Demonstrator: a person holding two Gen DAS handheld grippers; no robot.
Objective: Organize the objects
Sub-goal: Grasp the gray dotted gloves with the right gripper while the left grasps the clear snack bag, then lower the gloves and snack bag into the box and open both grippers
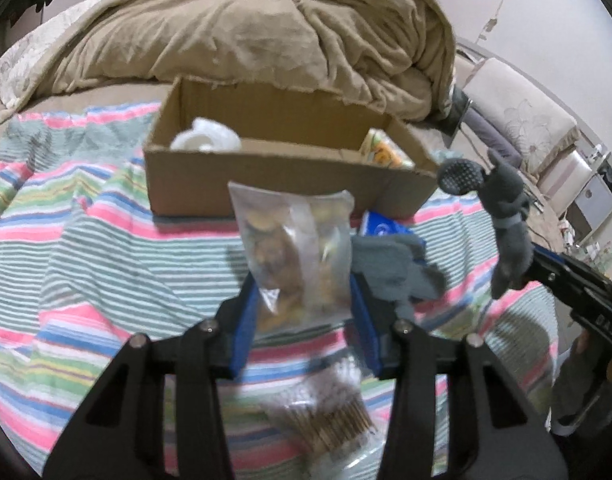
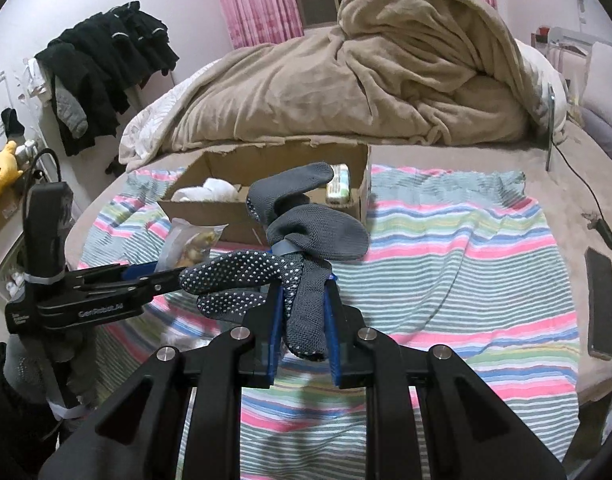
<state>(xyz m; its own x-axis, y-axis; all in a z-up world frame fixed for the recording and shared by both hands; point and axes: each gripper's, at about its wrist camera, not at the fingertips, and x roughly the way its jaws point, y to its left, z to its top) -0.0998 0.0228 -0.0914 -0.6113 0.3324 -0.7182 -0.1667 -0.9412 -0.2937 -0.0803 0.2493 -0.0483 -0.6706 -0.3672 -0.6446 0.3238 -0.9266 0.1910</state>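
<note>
A clear bag of mixed snacks (image 1: 294,248) stands upright between the blue pads of my left gripper (image 1: 304,292), which is shut on it just in front of the open cardboard box (image 1: 266,184). The right wrist view shows this bag (image 2: 190,240) and the left gripper (image 2: 146,274) from the side. My right gripper (image 2: 304,308) is shut on a bundle of grey dotted gloves (image 2: 306,232), held above the striped cloth (image 2: 465,260) near the box (image 2: 210,210). In the left wrist view the gloves (image 1: 505,216) hang at the right.
The box holds a white item (image 1: 206,136) and a colourful packet (image 1: 385,152). Another grey glove (image 1: 389,264), a blue packet (image 1: 381,226) and a bag of brown sticks (image 1: 325,416) lie on the cloth. A beige blanket (image 2: 345,80) is heaped behind; a phone (image 2: 601,304) lies right.
</note>
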